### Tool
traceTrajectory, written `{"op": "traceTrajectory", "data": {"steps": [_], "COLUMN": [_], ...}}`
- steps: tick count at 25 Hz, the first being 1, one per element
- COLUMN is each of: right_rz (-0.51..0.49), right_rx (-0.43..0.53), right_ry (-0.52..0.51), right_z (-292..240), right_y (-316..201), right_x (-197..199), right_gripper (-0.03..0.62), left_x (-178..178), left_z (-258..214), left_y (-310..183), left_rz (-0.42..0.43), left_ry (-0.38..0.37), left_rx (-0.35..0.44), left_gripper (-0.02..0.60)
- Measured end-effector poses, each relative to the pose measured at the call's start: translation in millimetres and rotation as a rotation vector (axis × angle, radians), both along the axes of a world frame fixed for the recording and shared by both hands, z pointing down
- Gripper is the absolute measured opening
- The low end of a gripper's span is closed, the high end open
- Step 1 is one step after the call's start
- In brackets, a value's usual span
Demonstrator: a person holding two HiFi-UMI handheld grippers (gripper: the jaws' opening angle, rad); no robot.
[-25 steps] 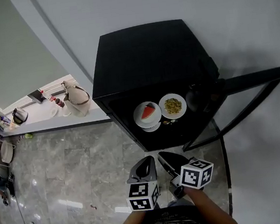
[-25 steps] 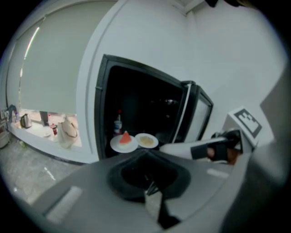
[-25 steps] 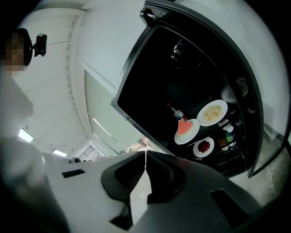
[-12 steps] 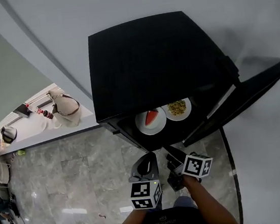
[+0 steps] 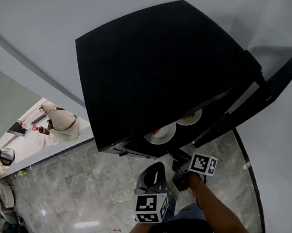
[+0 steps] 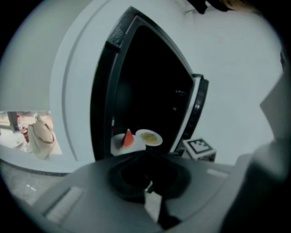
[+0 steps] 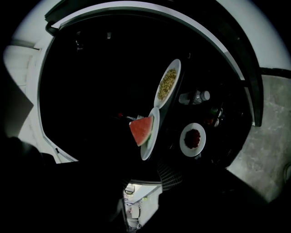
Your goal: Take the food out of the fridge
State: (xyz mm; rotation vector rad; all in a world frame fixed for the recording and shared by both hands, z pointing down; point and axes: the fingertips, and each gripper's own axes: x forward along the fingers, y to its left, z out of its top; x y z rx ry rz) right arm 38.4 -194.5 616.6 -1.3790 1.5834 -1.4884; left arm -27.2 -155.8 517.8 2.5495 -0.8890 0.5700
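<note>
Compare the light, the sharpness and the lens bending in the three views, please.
Head view: even light, sharp, wall lines bowed, bright glare patches on the floor. Left gripper view: soft and hazy, the near foreground most blurred, fridge opening curved. Right gripper view: fridge inside nearly black, only the watermelon slice and white plates lit; dark round corners.

The head view is looking steeply down from above onto the top of the black fridge (image 5: pixel 161 68), which is filling mid-frame. The left gripper view is facing the fridge's open front from a little way back, roughly level. The right gripper view is sitting closer, rolled sideways, peering inside. All three are sharing the watermelon plate (image 5: pixel 160 133) and the plate of yellow food (image 5: pixel 190 117).
</note>
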Motion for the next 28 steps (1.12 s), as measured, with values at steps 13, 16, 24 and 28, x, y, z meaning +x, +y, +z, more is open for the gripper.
{"op": "traceTrajectory", "data": {"steps": [13,16,24,28], "right_rz": [0.096,0.090,0.085,0.064], "right_rx": [-0.019,-0.024,-0.025,-0.030], "right_ry": [-0.152,-0.175,-0.250,-0.264], "right_z": [19,19,20,18], "right_y": [-41,-41,-35,-27], "right_x": [3,1,5,5], "right_gripper": [0.075,0.024,0.012,0.011], "left_x": [-4,-6,-7,-9], "left_z": [10,11,6,4], "left_y": [-13,-15,-19,-18], "left_rz": [0.063,0.054,0.022,-0.002], "left_ry": [-0.033,-0.034,-0.026,-0.022], "left_rx": [-0.003,-0.008,-0.003,-0.001], "left_gripper": [-0.014,-0.014,-0.014,-0.014]}}
